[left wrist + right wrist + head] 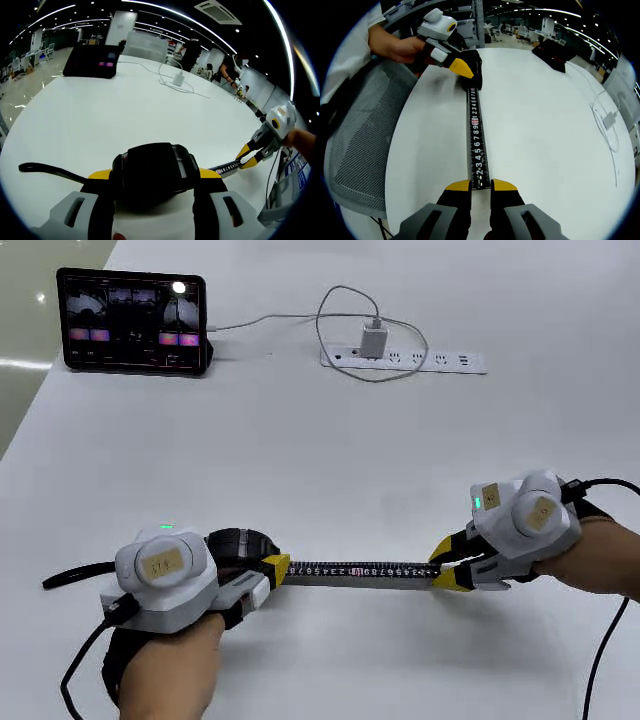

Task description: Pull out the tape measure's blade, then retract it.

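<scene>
The black tape measure case (pixel 240 545) rests on the white table, with my left gripper (pixel 268 570) shut on it; in the left gripper view the case (pixel 152 170) sits between the yellow-tipped jaws. Its numbered blade (pixel 360 571) runs to the right along the tabletop. My right gripper (pixel 447 564) is shut on the blade's end. In the right gripper view the blade (pixel 476 145) stretches from my right gripper (pixel 480 186) up to the case (pixel 474 70) held by the left gripper (pixel 462 67). A black wrist strap (pixel 47 170) trails off the case.
A tablet (pixel 134 320) with a lit screen stands at the back left. A white power strip (pixel 405 359) with a charger and a looped cable lies at the back centre. A mesh chair (pixel 357 145) stands beside the table edge in the right gripper view.
</scene>
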